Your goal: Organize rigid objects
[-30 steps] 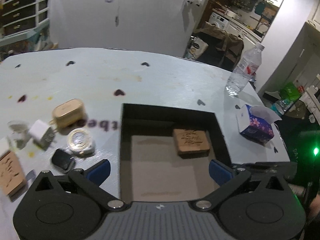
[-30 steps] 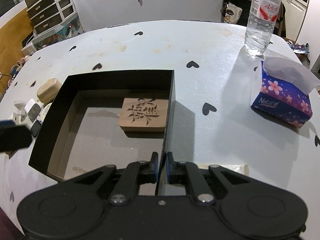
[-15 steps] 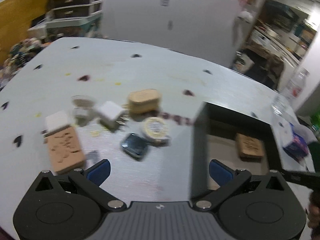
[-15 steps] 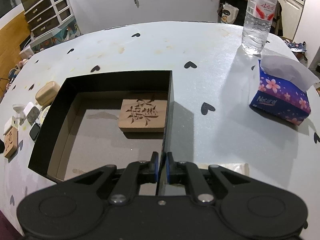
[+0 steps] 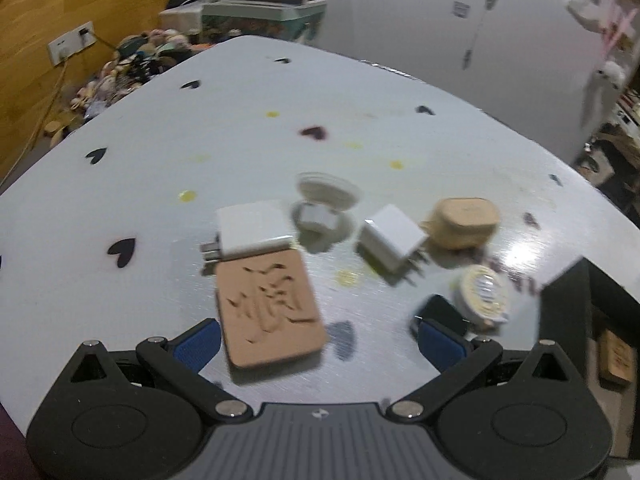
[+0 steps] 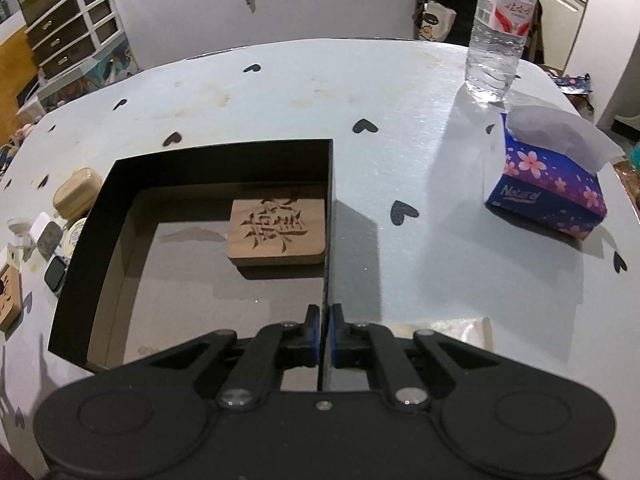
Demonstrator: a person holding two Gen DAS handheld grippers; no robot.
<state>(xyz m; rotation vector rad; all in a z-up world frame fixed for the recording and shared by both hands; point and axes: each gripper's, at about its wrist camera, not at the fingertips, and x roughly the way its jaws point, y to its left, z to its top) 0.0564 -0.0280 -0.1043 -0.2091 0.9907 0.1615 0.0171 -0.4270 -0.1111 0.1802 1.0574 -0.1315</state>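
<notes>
My left gripper (image 5: 320, 344) is open above the table, with a carved wooden block (image 5: 268, 306) lying between its fingers. Beyond lie a white charger (image 5: 254, 228), a white plug adapter (image 5: 392, 242), an open white earbud case (image 5: 324, 208), a tan case (image 5: 464, 220), a round tape roll (image 5: 484, 294) and a dark smartwatch (image 5: 444, 312). My right gripper (image 6: 324, 336) is shut on the right wall of the black box (image 6: 329, 216). A second carved wooden block (image 6: 276, 232) lies inside the box.
A tissue box (image 6: 548, 188) and a water bottle (image 6: 500, 28) stand on the right of the white table (image 6: 420, 160). The box corner shows at the right of the left wrist view (image 5: 592, 300). Drawers and clutter stand beyond the table's far left edge.
My left gripper has swung left from over the box to the loose items, now straddling the carved block. My right gripper has stayed shut on the box wall.
</notes>
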